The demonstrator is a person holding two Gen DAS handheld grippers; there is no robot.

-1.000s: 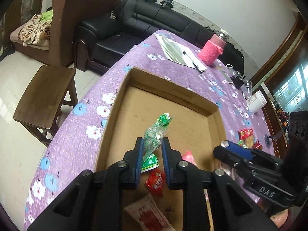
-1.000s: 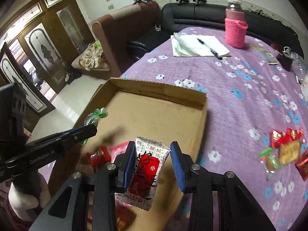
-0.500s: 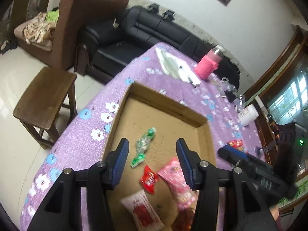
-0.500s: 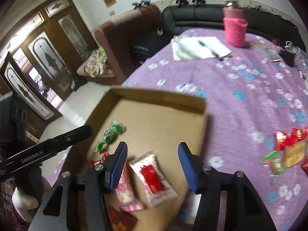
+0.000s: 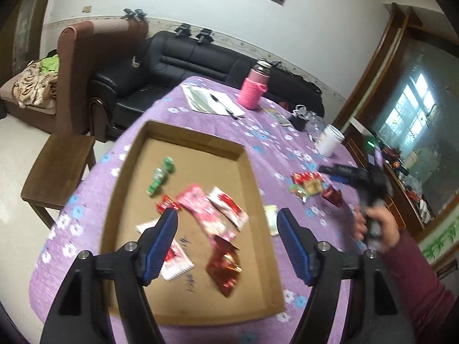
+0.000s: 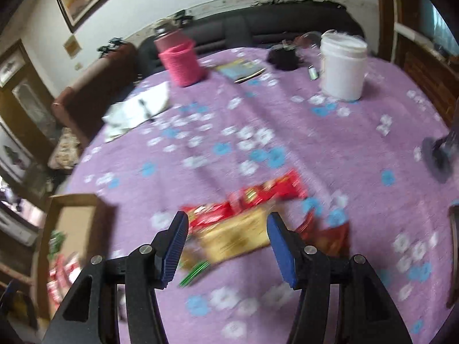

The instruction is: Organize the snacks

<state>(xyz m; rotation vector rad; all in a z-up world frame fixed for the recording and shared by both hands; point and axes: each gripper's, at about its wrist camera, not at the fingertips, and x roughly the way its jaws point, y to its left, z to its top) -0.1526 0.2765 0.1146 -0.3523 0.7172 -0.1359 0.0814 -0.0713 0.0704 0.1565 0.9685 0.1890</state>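
While its jaws widen with nothing between them, the left gripper (image 5: 226,229) hangs above the cardboard tray (image 5: 259,206) of snacks (image 5: 206,209); the right gripper (image 6: 226,238), parted and empty, hovers over loose packets (image 6: 243,229) just ahead.

A shallow cardboard tray (image 5: 255,189) is lying flat on the purple flowered tablecloth, holding the sorted snacks. Inside it, a green twisted candy wrapper (image 5: 161,175) is resting toward the far left, apart from the others. Nearer, a small red candy (image 5: 167,204), a pink packet (image 5: 205,215) and a white packet with red print (image 5: 228,209) are lying side by side, partly overlapping. A dark red foil packet (image 5: 225,266) and another white-and-red packet (image 5: 176,261) are sitting closest to the near wall. Out on the cloth, a loose heap is waiting: red packets (image 6: 269,190), a golden-tan packet (image 6: 238,235) and a dark red one (image 6: 330,235), all blurred.
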